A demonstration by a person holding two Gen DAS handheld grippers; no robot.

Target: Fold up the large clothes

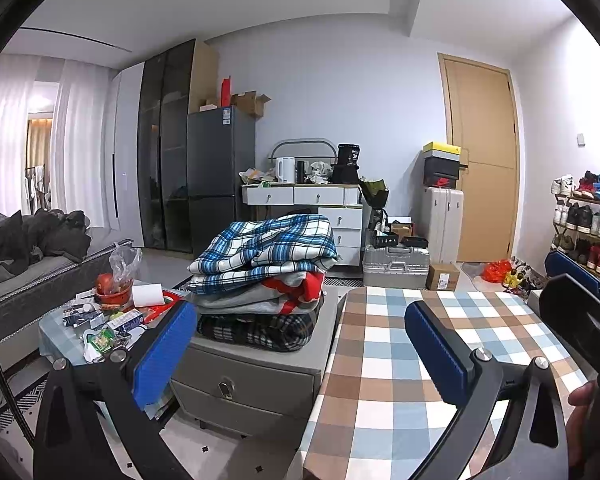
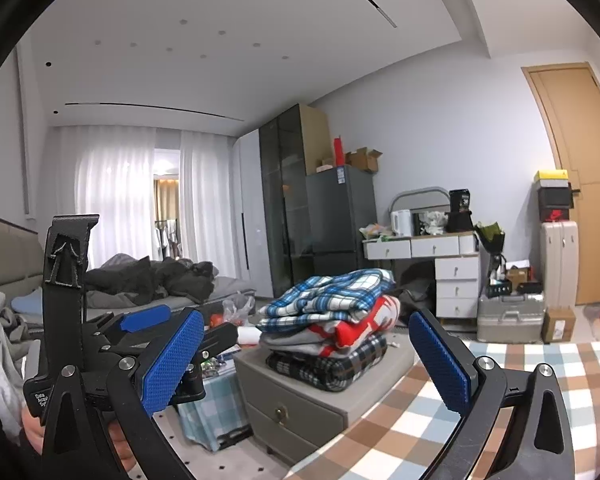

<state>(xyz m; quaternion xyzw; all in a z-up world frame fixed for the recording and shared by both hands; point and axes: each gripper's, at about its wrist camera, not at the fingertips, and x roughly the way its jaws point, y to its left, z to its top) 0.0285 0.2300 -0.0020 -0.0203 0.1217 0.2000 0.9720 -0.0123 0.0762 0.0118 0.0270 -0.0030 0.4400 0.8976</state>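
A stack of folded clothes (image 1: 260, 264) rests on a grey nightstand (image 1: 256, 376), with a blue plaid shirt on top, grey and red garments under it and a dark plaid one at the bottom. The same stack (image 2: 332, 320) lies between the fingers in the right wrist view. My left gripper (image 1: 300, 350) is open and empty, held above the near edge of a table with a brown, blue and white checked cloth (image 1: 440, 340). My right gripper (image 2: 308, 358) is also open and empty, hovering over that checked cloth (image 2: 520, 392) short of the stack.
A low table cluttered with snacks and bags (image 1: 100, 312) stands left of the nightstand. Behind it is a bed with dark bedding (image 1: 32, 240). White drawers (image 1: 340, 220), suitcases (image 1: 396, 266), a cardboard box (image 1: 442, 276) and a shoe rack (image 1: 584, 216) line the far side.
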